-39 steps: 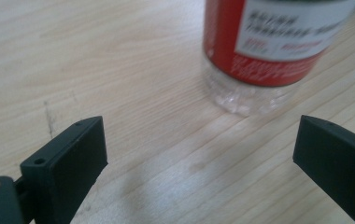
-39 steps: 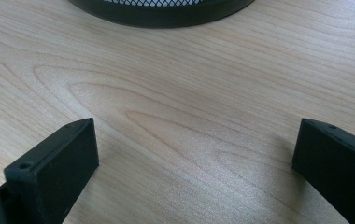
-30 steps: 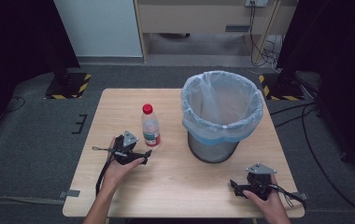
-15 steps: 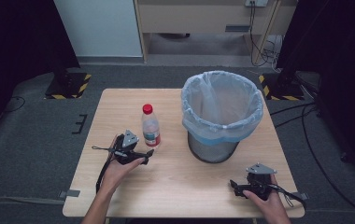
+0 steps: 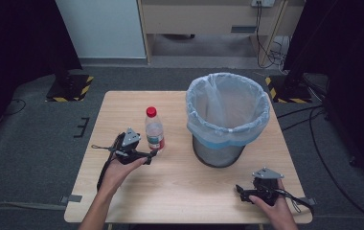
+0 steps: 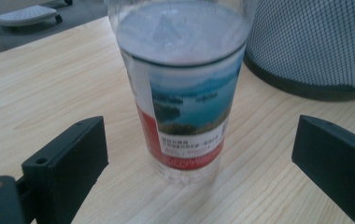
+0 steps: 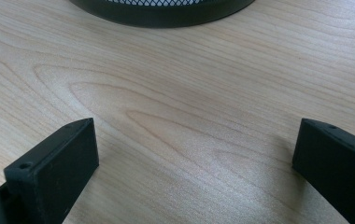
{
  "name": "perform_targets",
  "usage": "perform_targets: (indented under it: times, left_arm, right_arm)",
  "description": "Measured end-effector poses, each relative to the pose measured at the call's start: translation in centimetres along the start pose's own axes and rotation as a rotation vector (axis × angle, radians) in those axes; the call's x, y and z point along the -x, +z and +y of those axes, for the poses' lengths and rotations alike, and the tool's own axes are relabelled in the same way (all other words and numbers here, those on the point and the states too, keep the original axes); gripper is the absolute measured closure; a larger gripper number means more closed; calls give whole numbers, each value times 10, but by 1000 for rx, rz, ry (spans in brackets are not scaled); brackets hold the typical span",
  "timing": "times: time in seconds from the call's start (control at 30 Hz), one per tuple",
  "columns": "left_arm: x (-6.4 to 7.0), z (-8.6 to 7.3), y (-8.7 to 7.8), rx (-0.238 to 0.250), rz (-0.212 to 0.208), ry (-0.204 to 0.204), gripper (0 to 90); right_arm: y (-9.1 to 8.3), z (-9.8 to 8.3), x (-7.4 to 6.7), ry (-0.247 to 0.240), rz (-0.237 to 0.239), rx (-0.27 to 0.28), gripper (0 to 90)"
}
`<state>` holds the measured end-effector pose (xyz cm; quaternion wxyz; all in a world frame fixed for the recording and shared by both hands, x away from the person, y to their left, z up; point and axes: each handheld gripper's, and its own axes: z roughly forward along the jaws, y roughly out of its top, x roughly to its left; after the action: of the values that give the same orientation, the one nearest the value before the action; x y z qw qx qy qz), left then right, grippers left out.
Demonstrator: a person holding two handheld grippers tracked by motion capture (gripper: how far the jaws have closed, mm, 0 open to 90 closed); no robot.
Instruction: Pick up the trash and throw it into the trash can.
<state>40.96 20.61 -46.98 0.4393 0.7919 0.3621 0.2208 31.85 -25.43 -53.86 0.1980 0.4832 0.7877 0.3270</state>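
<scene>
A clear plastic water bottle (image 5: pixel 154 131) with a red cap and a blue-and-red label stands upright on the wooden table (image 5: pixel 137 191), left of a black mesh waste bin (image 5: pixel 225 120) lined with a pale blue bag. My left gripper (image 5: pixel 150 155) is open just in front of the bottle. In the left gripper view the bottle (image 6: pixel 185 88) stands between and slightly beyond the two wide-apart jaws, touching neither. My right gripper (image 5: pixel 241 192) rests low near the table's front right, open, with bare wood between its jaws (image 7: pixel 189 154).
The bin's black base (image 7: pixel 161 9) lies just beyond the right gripper. In the left gripper view the mesh wall (image 6: pixel 315 46) stands right of the bottle. Dark floor, stands with yellow-black feet (image 5: pixel 70 88) and cables surround the table.
</scene>
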Motion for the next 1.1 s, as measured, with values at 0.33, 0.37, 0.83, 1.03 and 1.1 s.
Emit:
perform_targets:
  times: [0.33, 0.37, 0.83, 1.03, 1.1]
  left_arm:
    - [-3, 27, 8, -6, -23, 12, 23]
    - [-3, 27, 8, -6, -23, 12, 23]
    - [-14, 30, 26, 1, -18, -21, 46]
    - [-12, 30, 32, 24, -41, -22, 82]
    - [-13, 29, 34, 24, -35, -28, 93]
  right_arm:
    - [0, 0, 0, -1, 0, 0, 3]
    - [0, 0, 0, -1, 0, 0, 3]
    - [0, 0, 0, 0, 1, 0, 3]
    - [0, 0, 0, 0, 0, 0, 3]
    - [0, 0, 0, -1, 0, 0, 3]
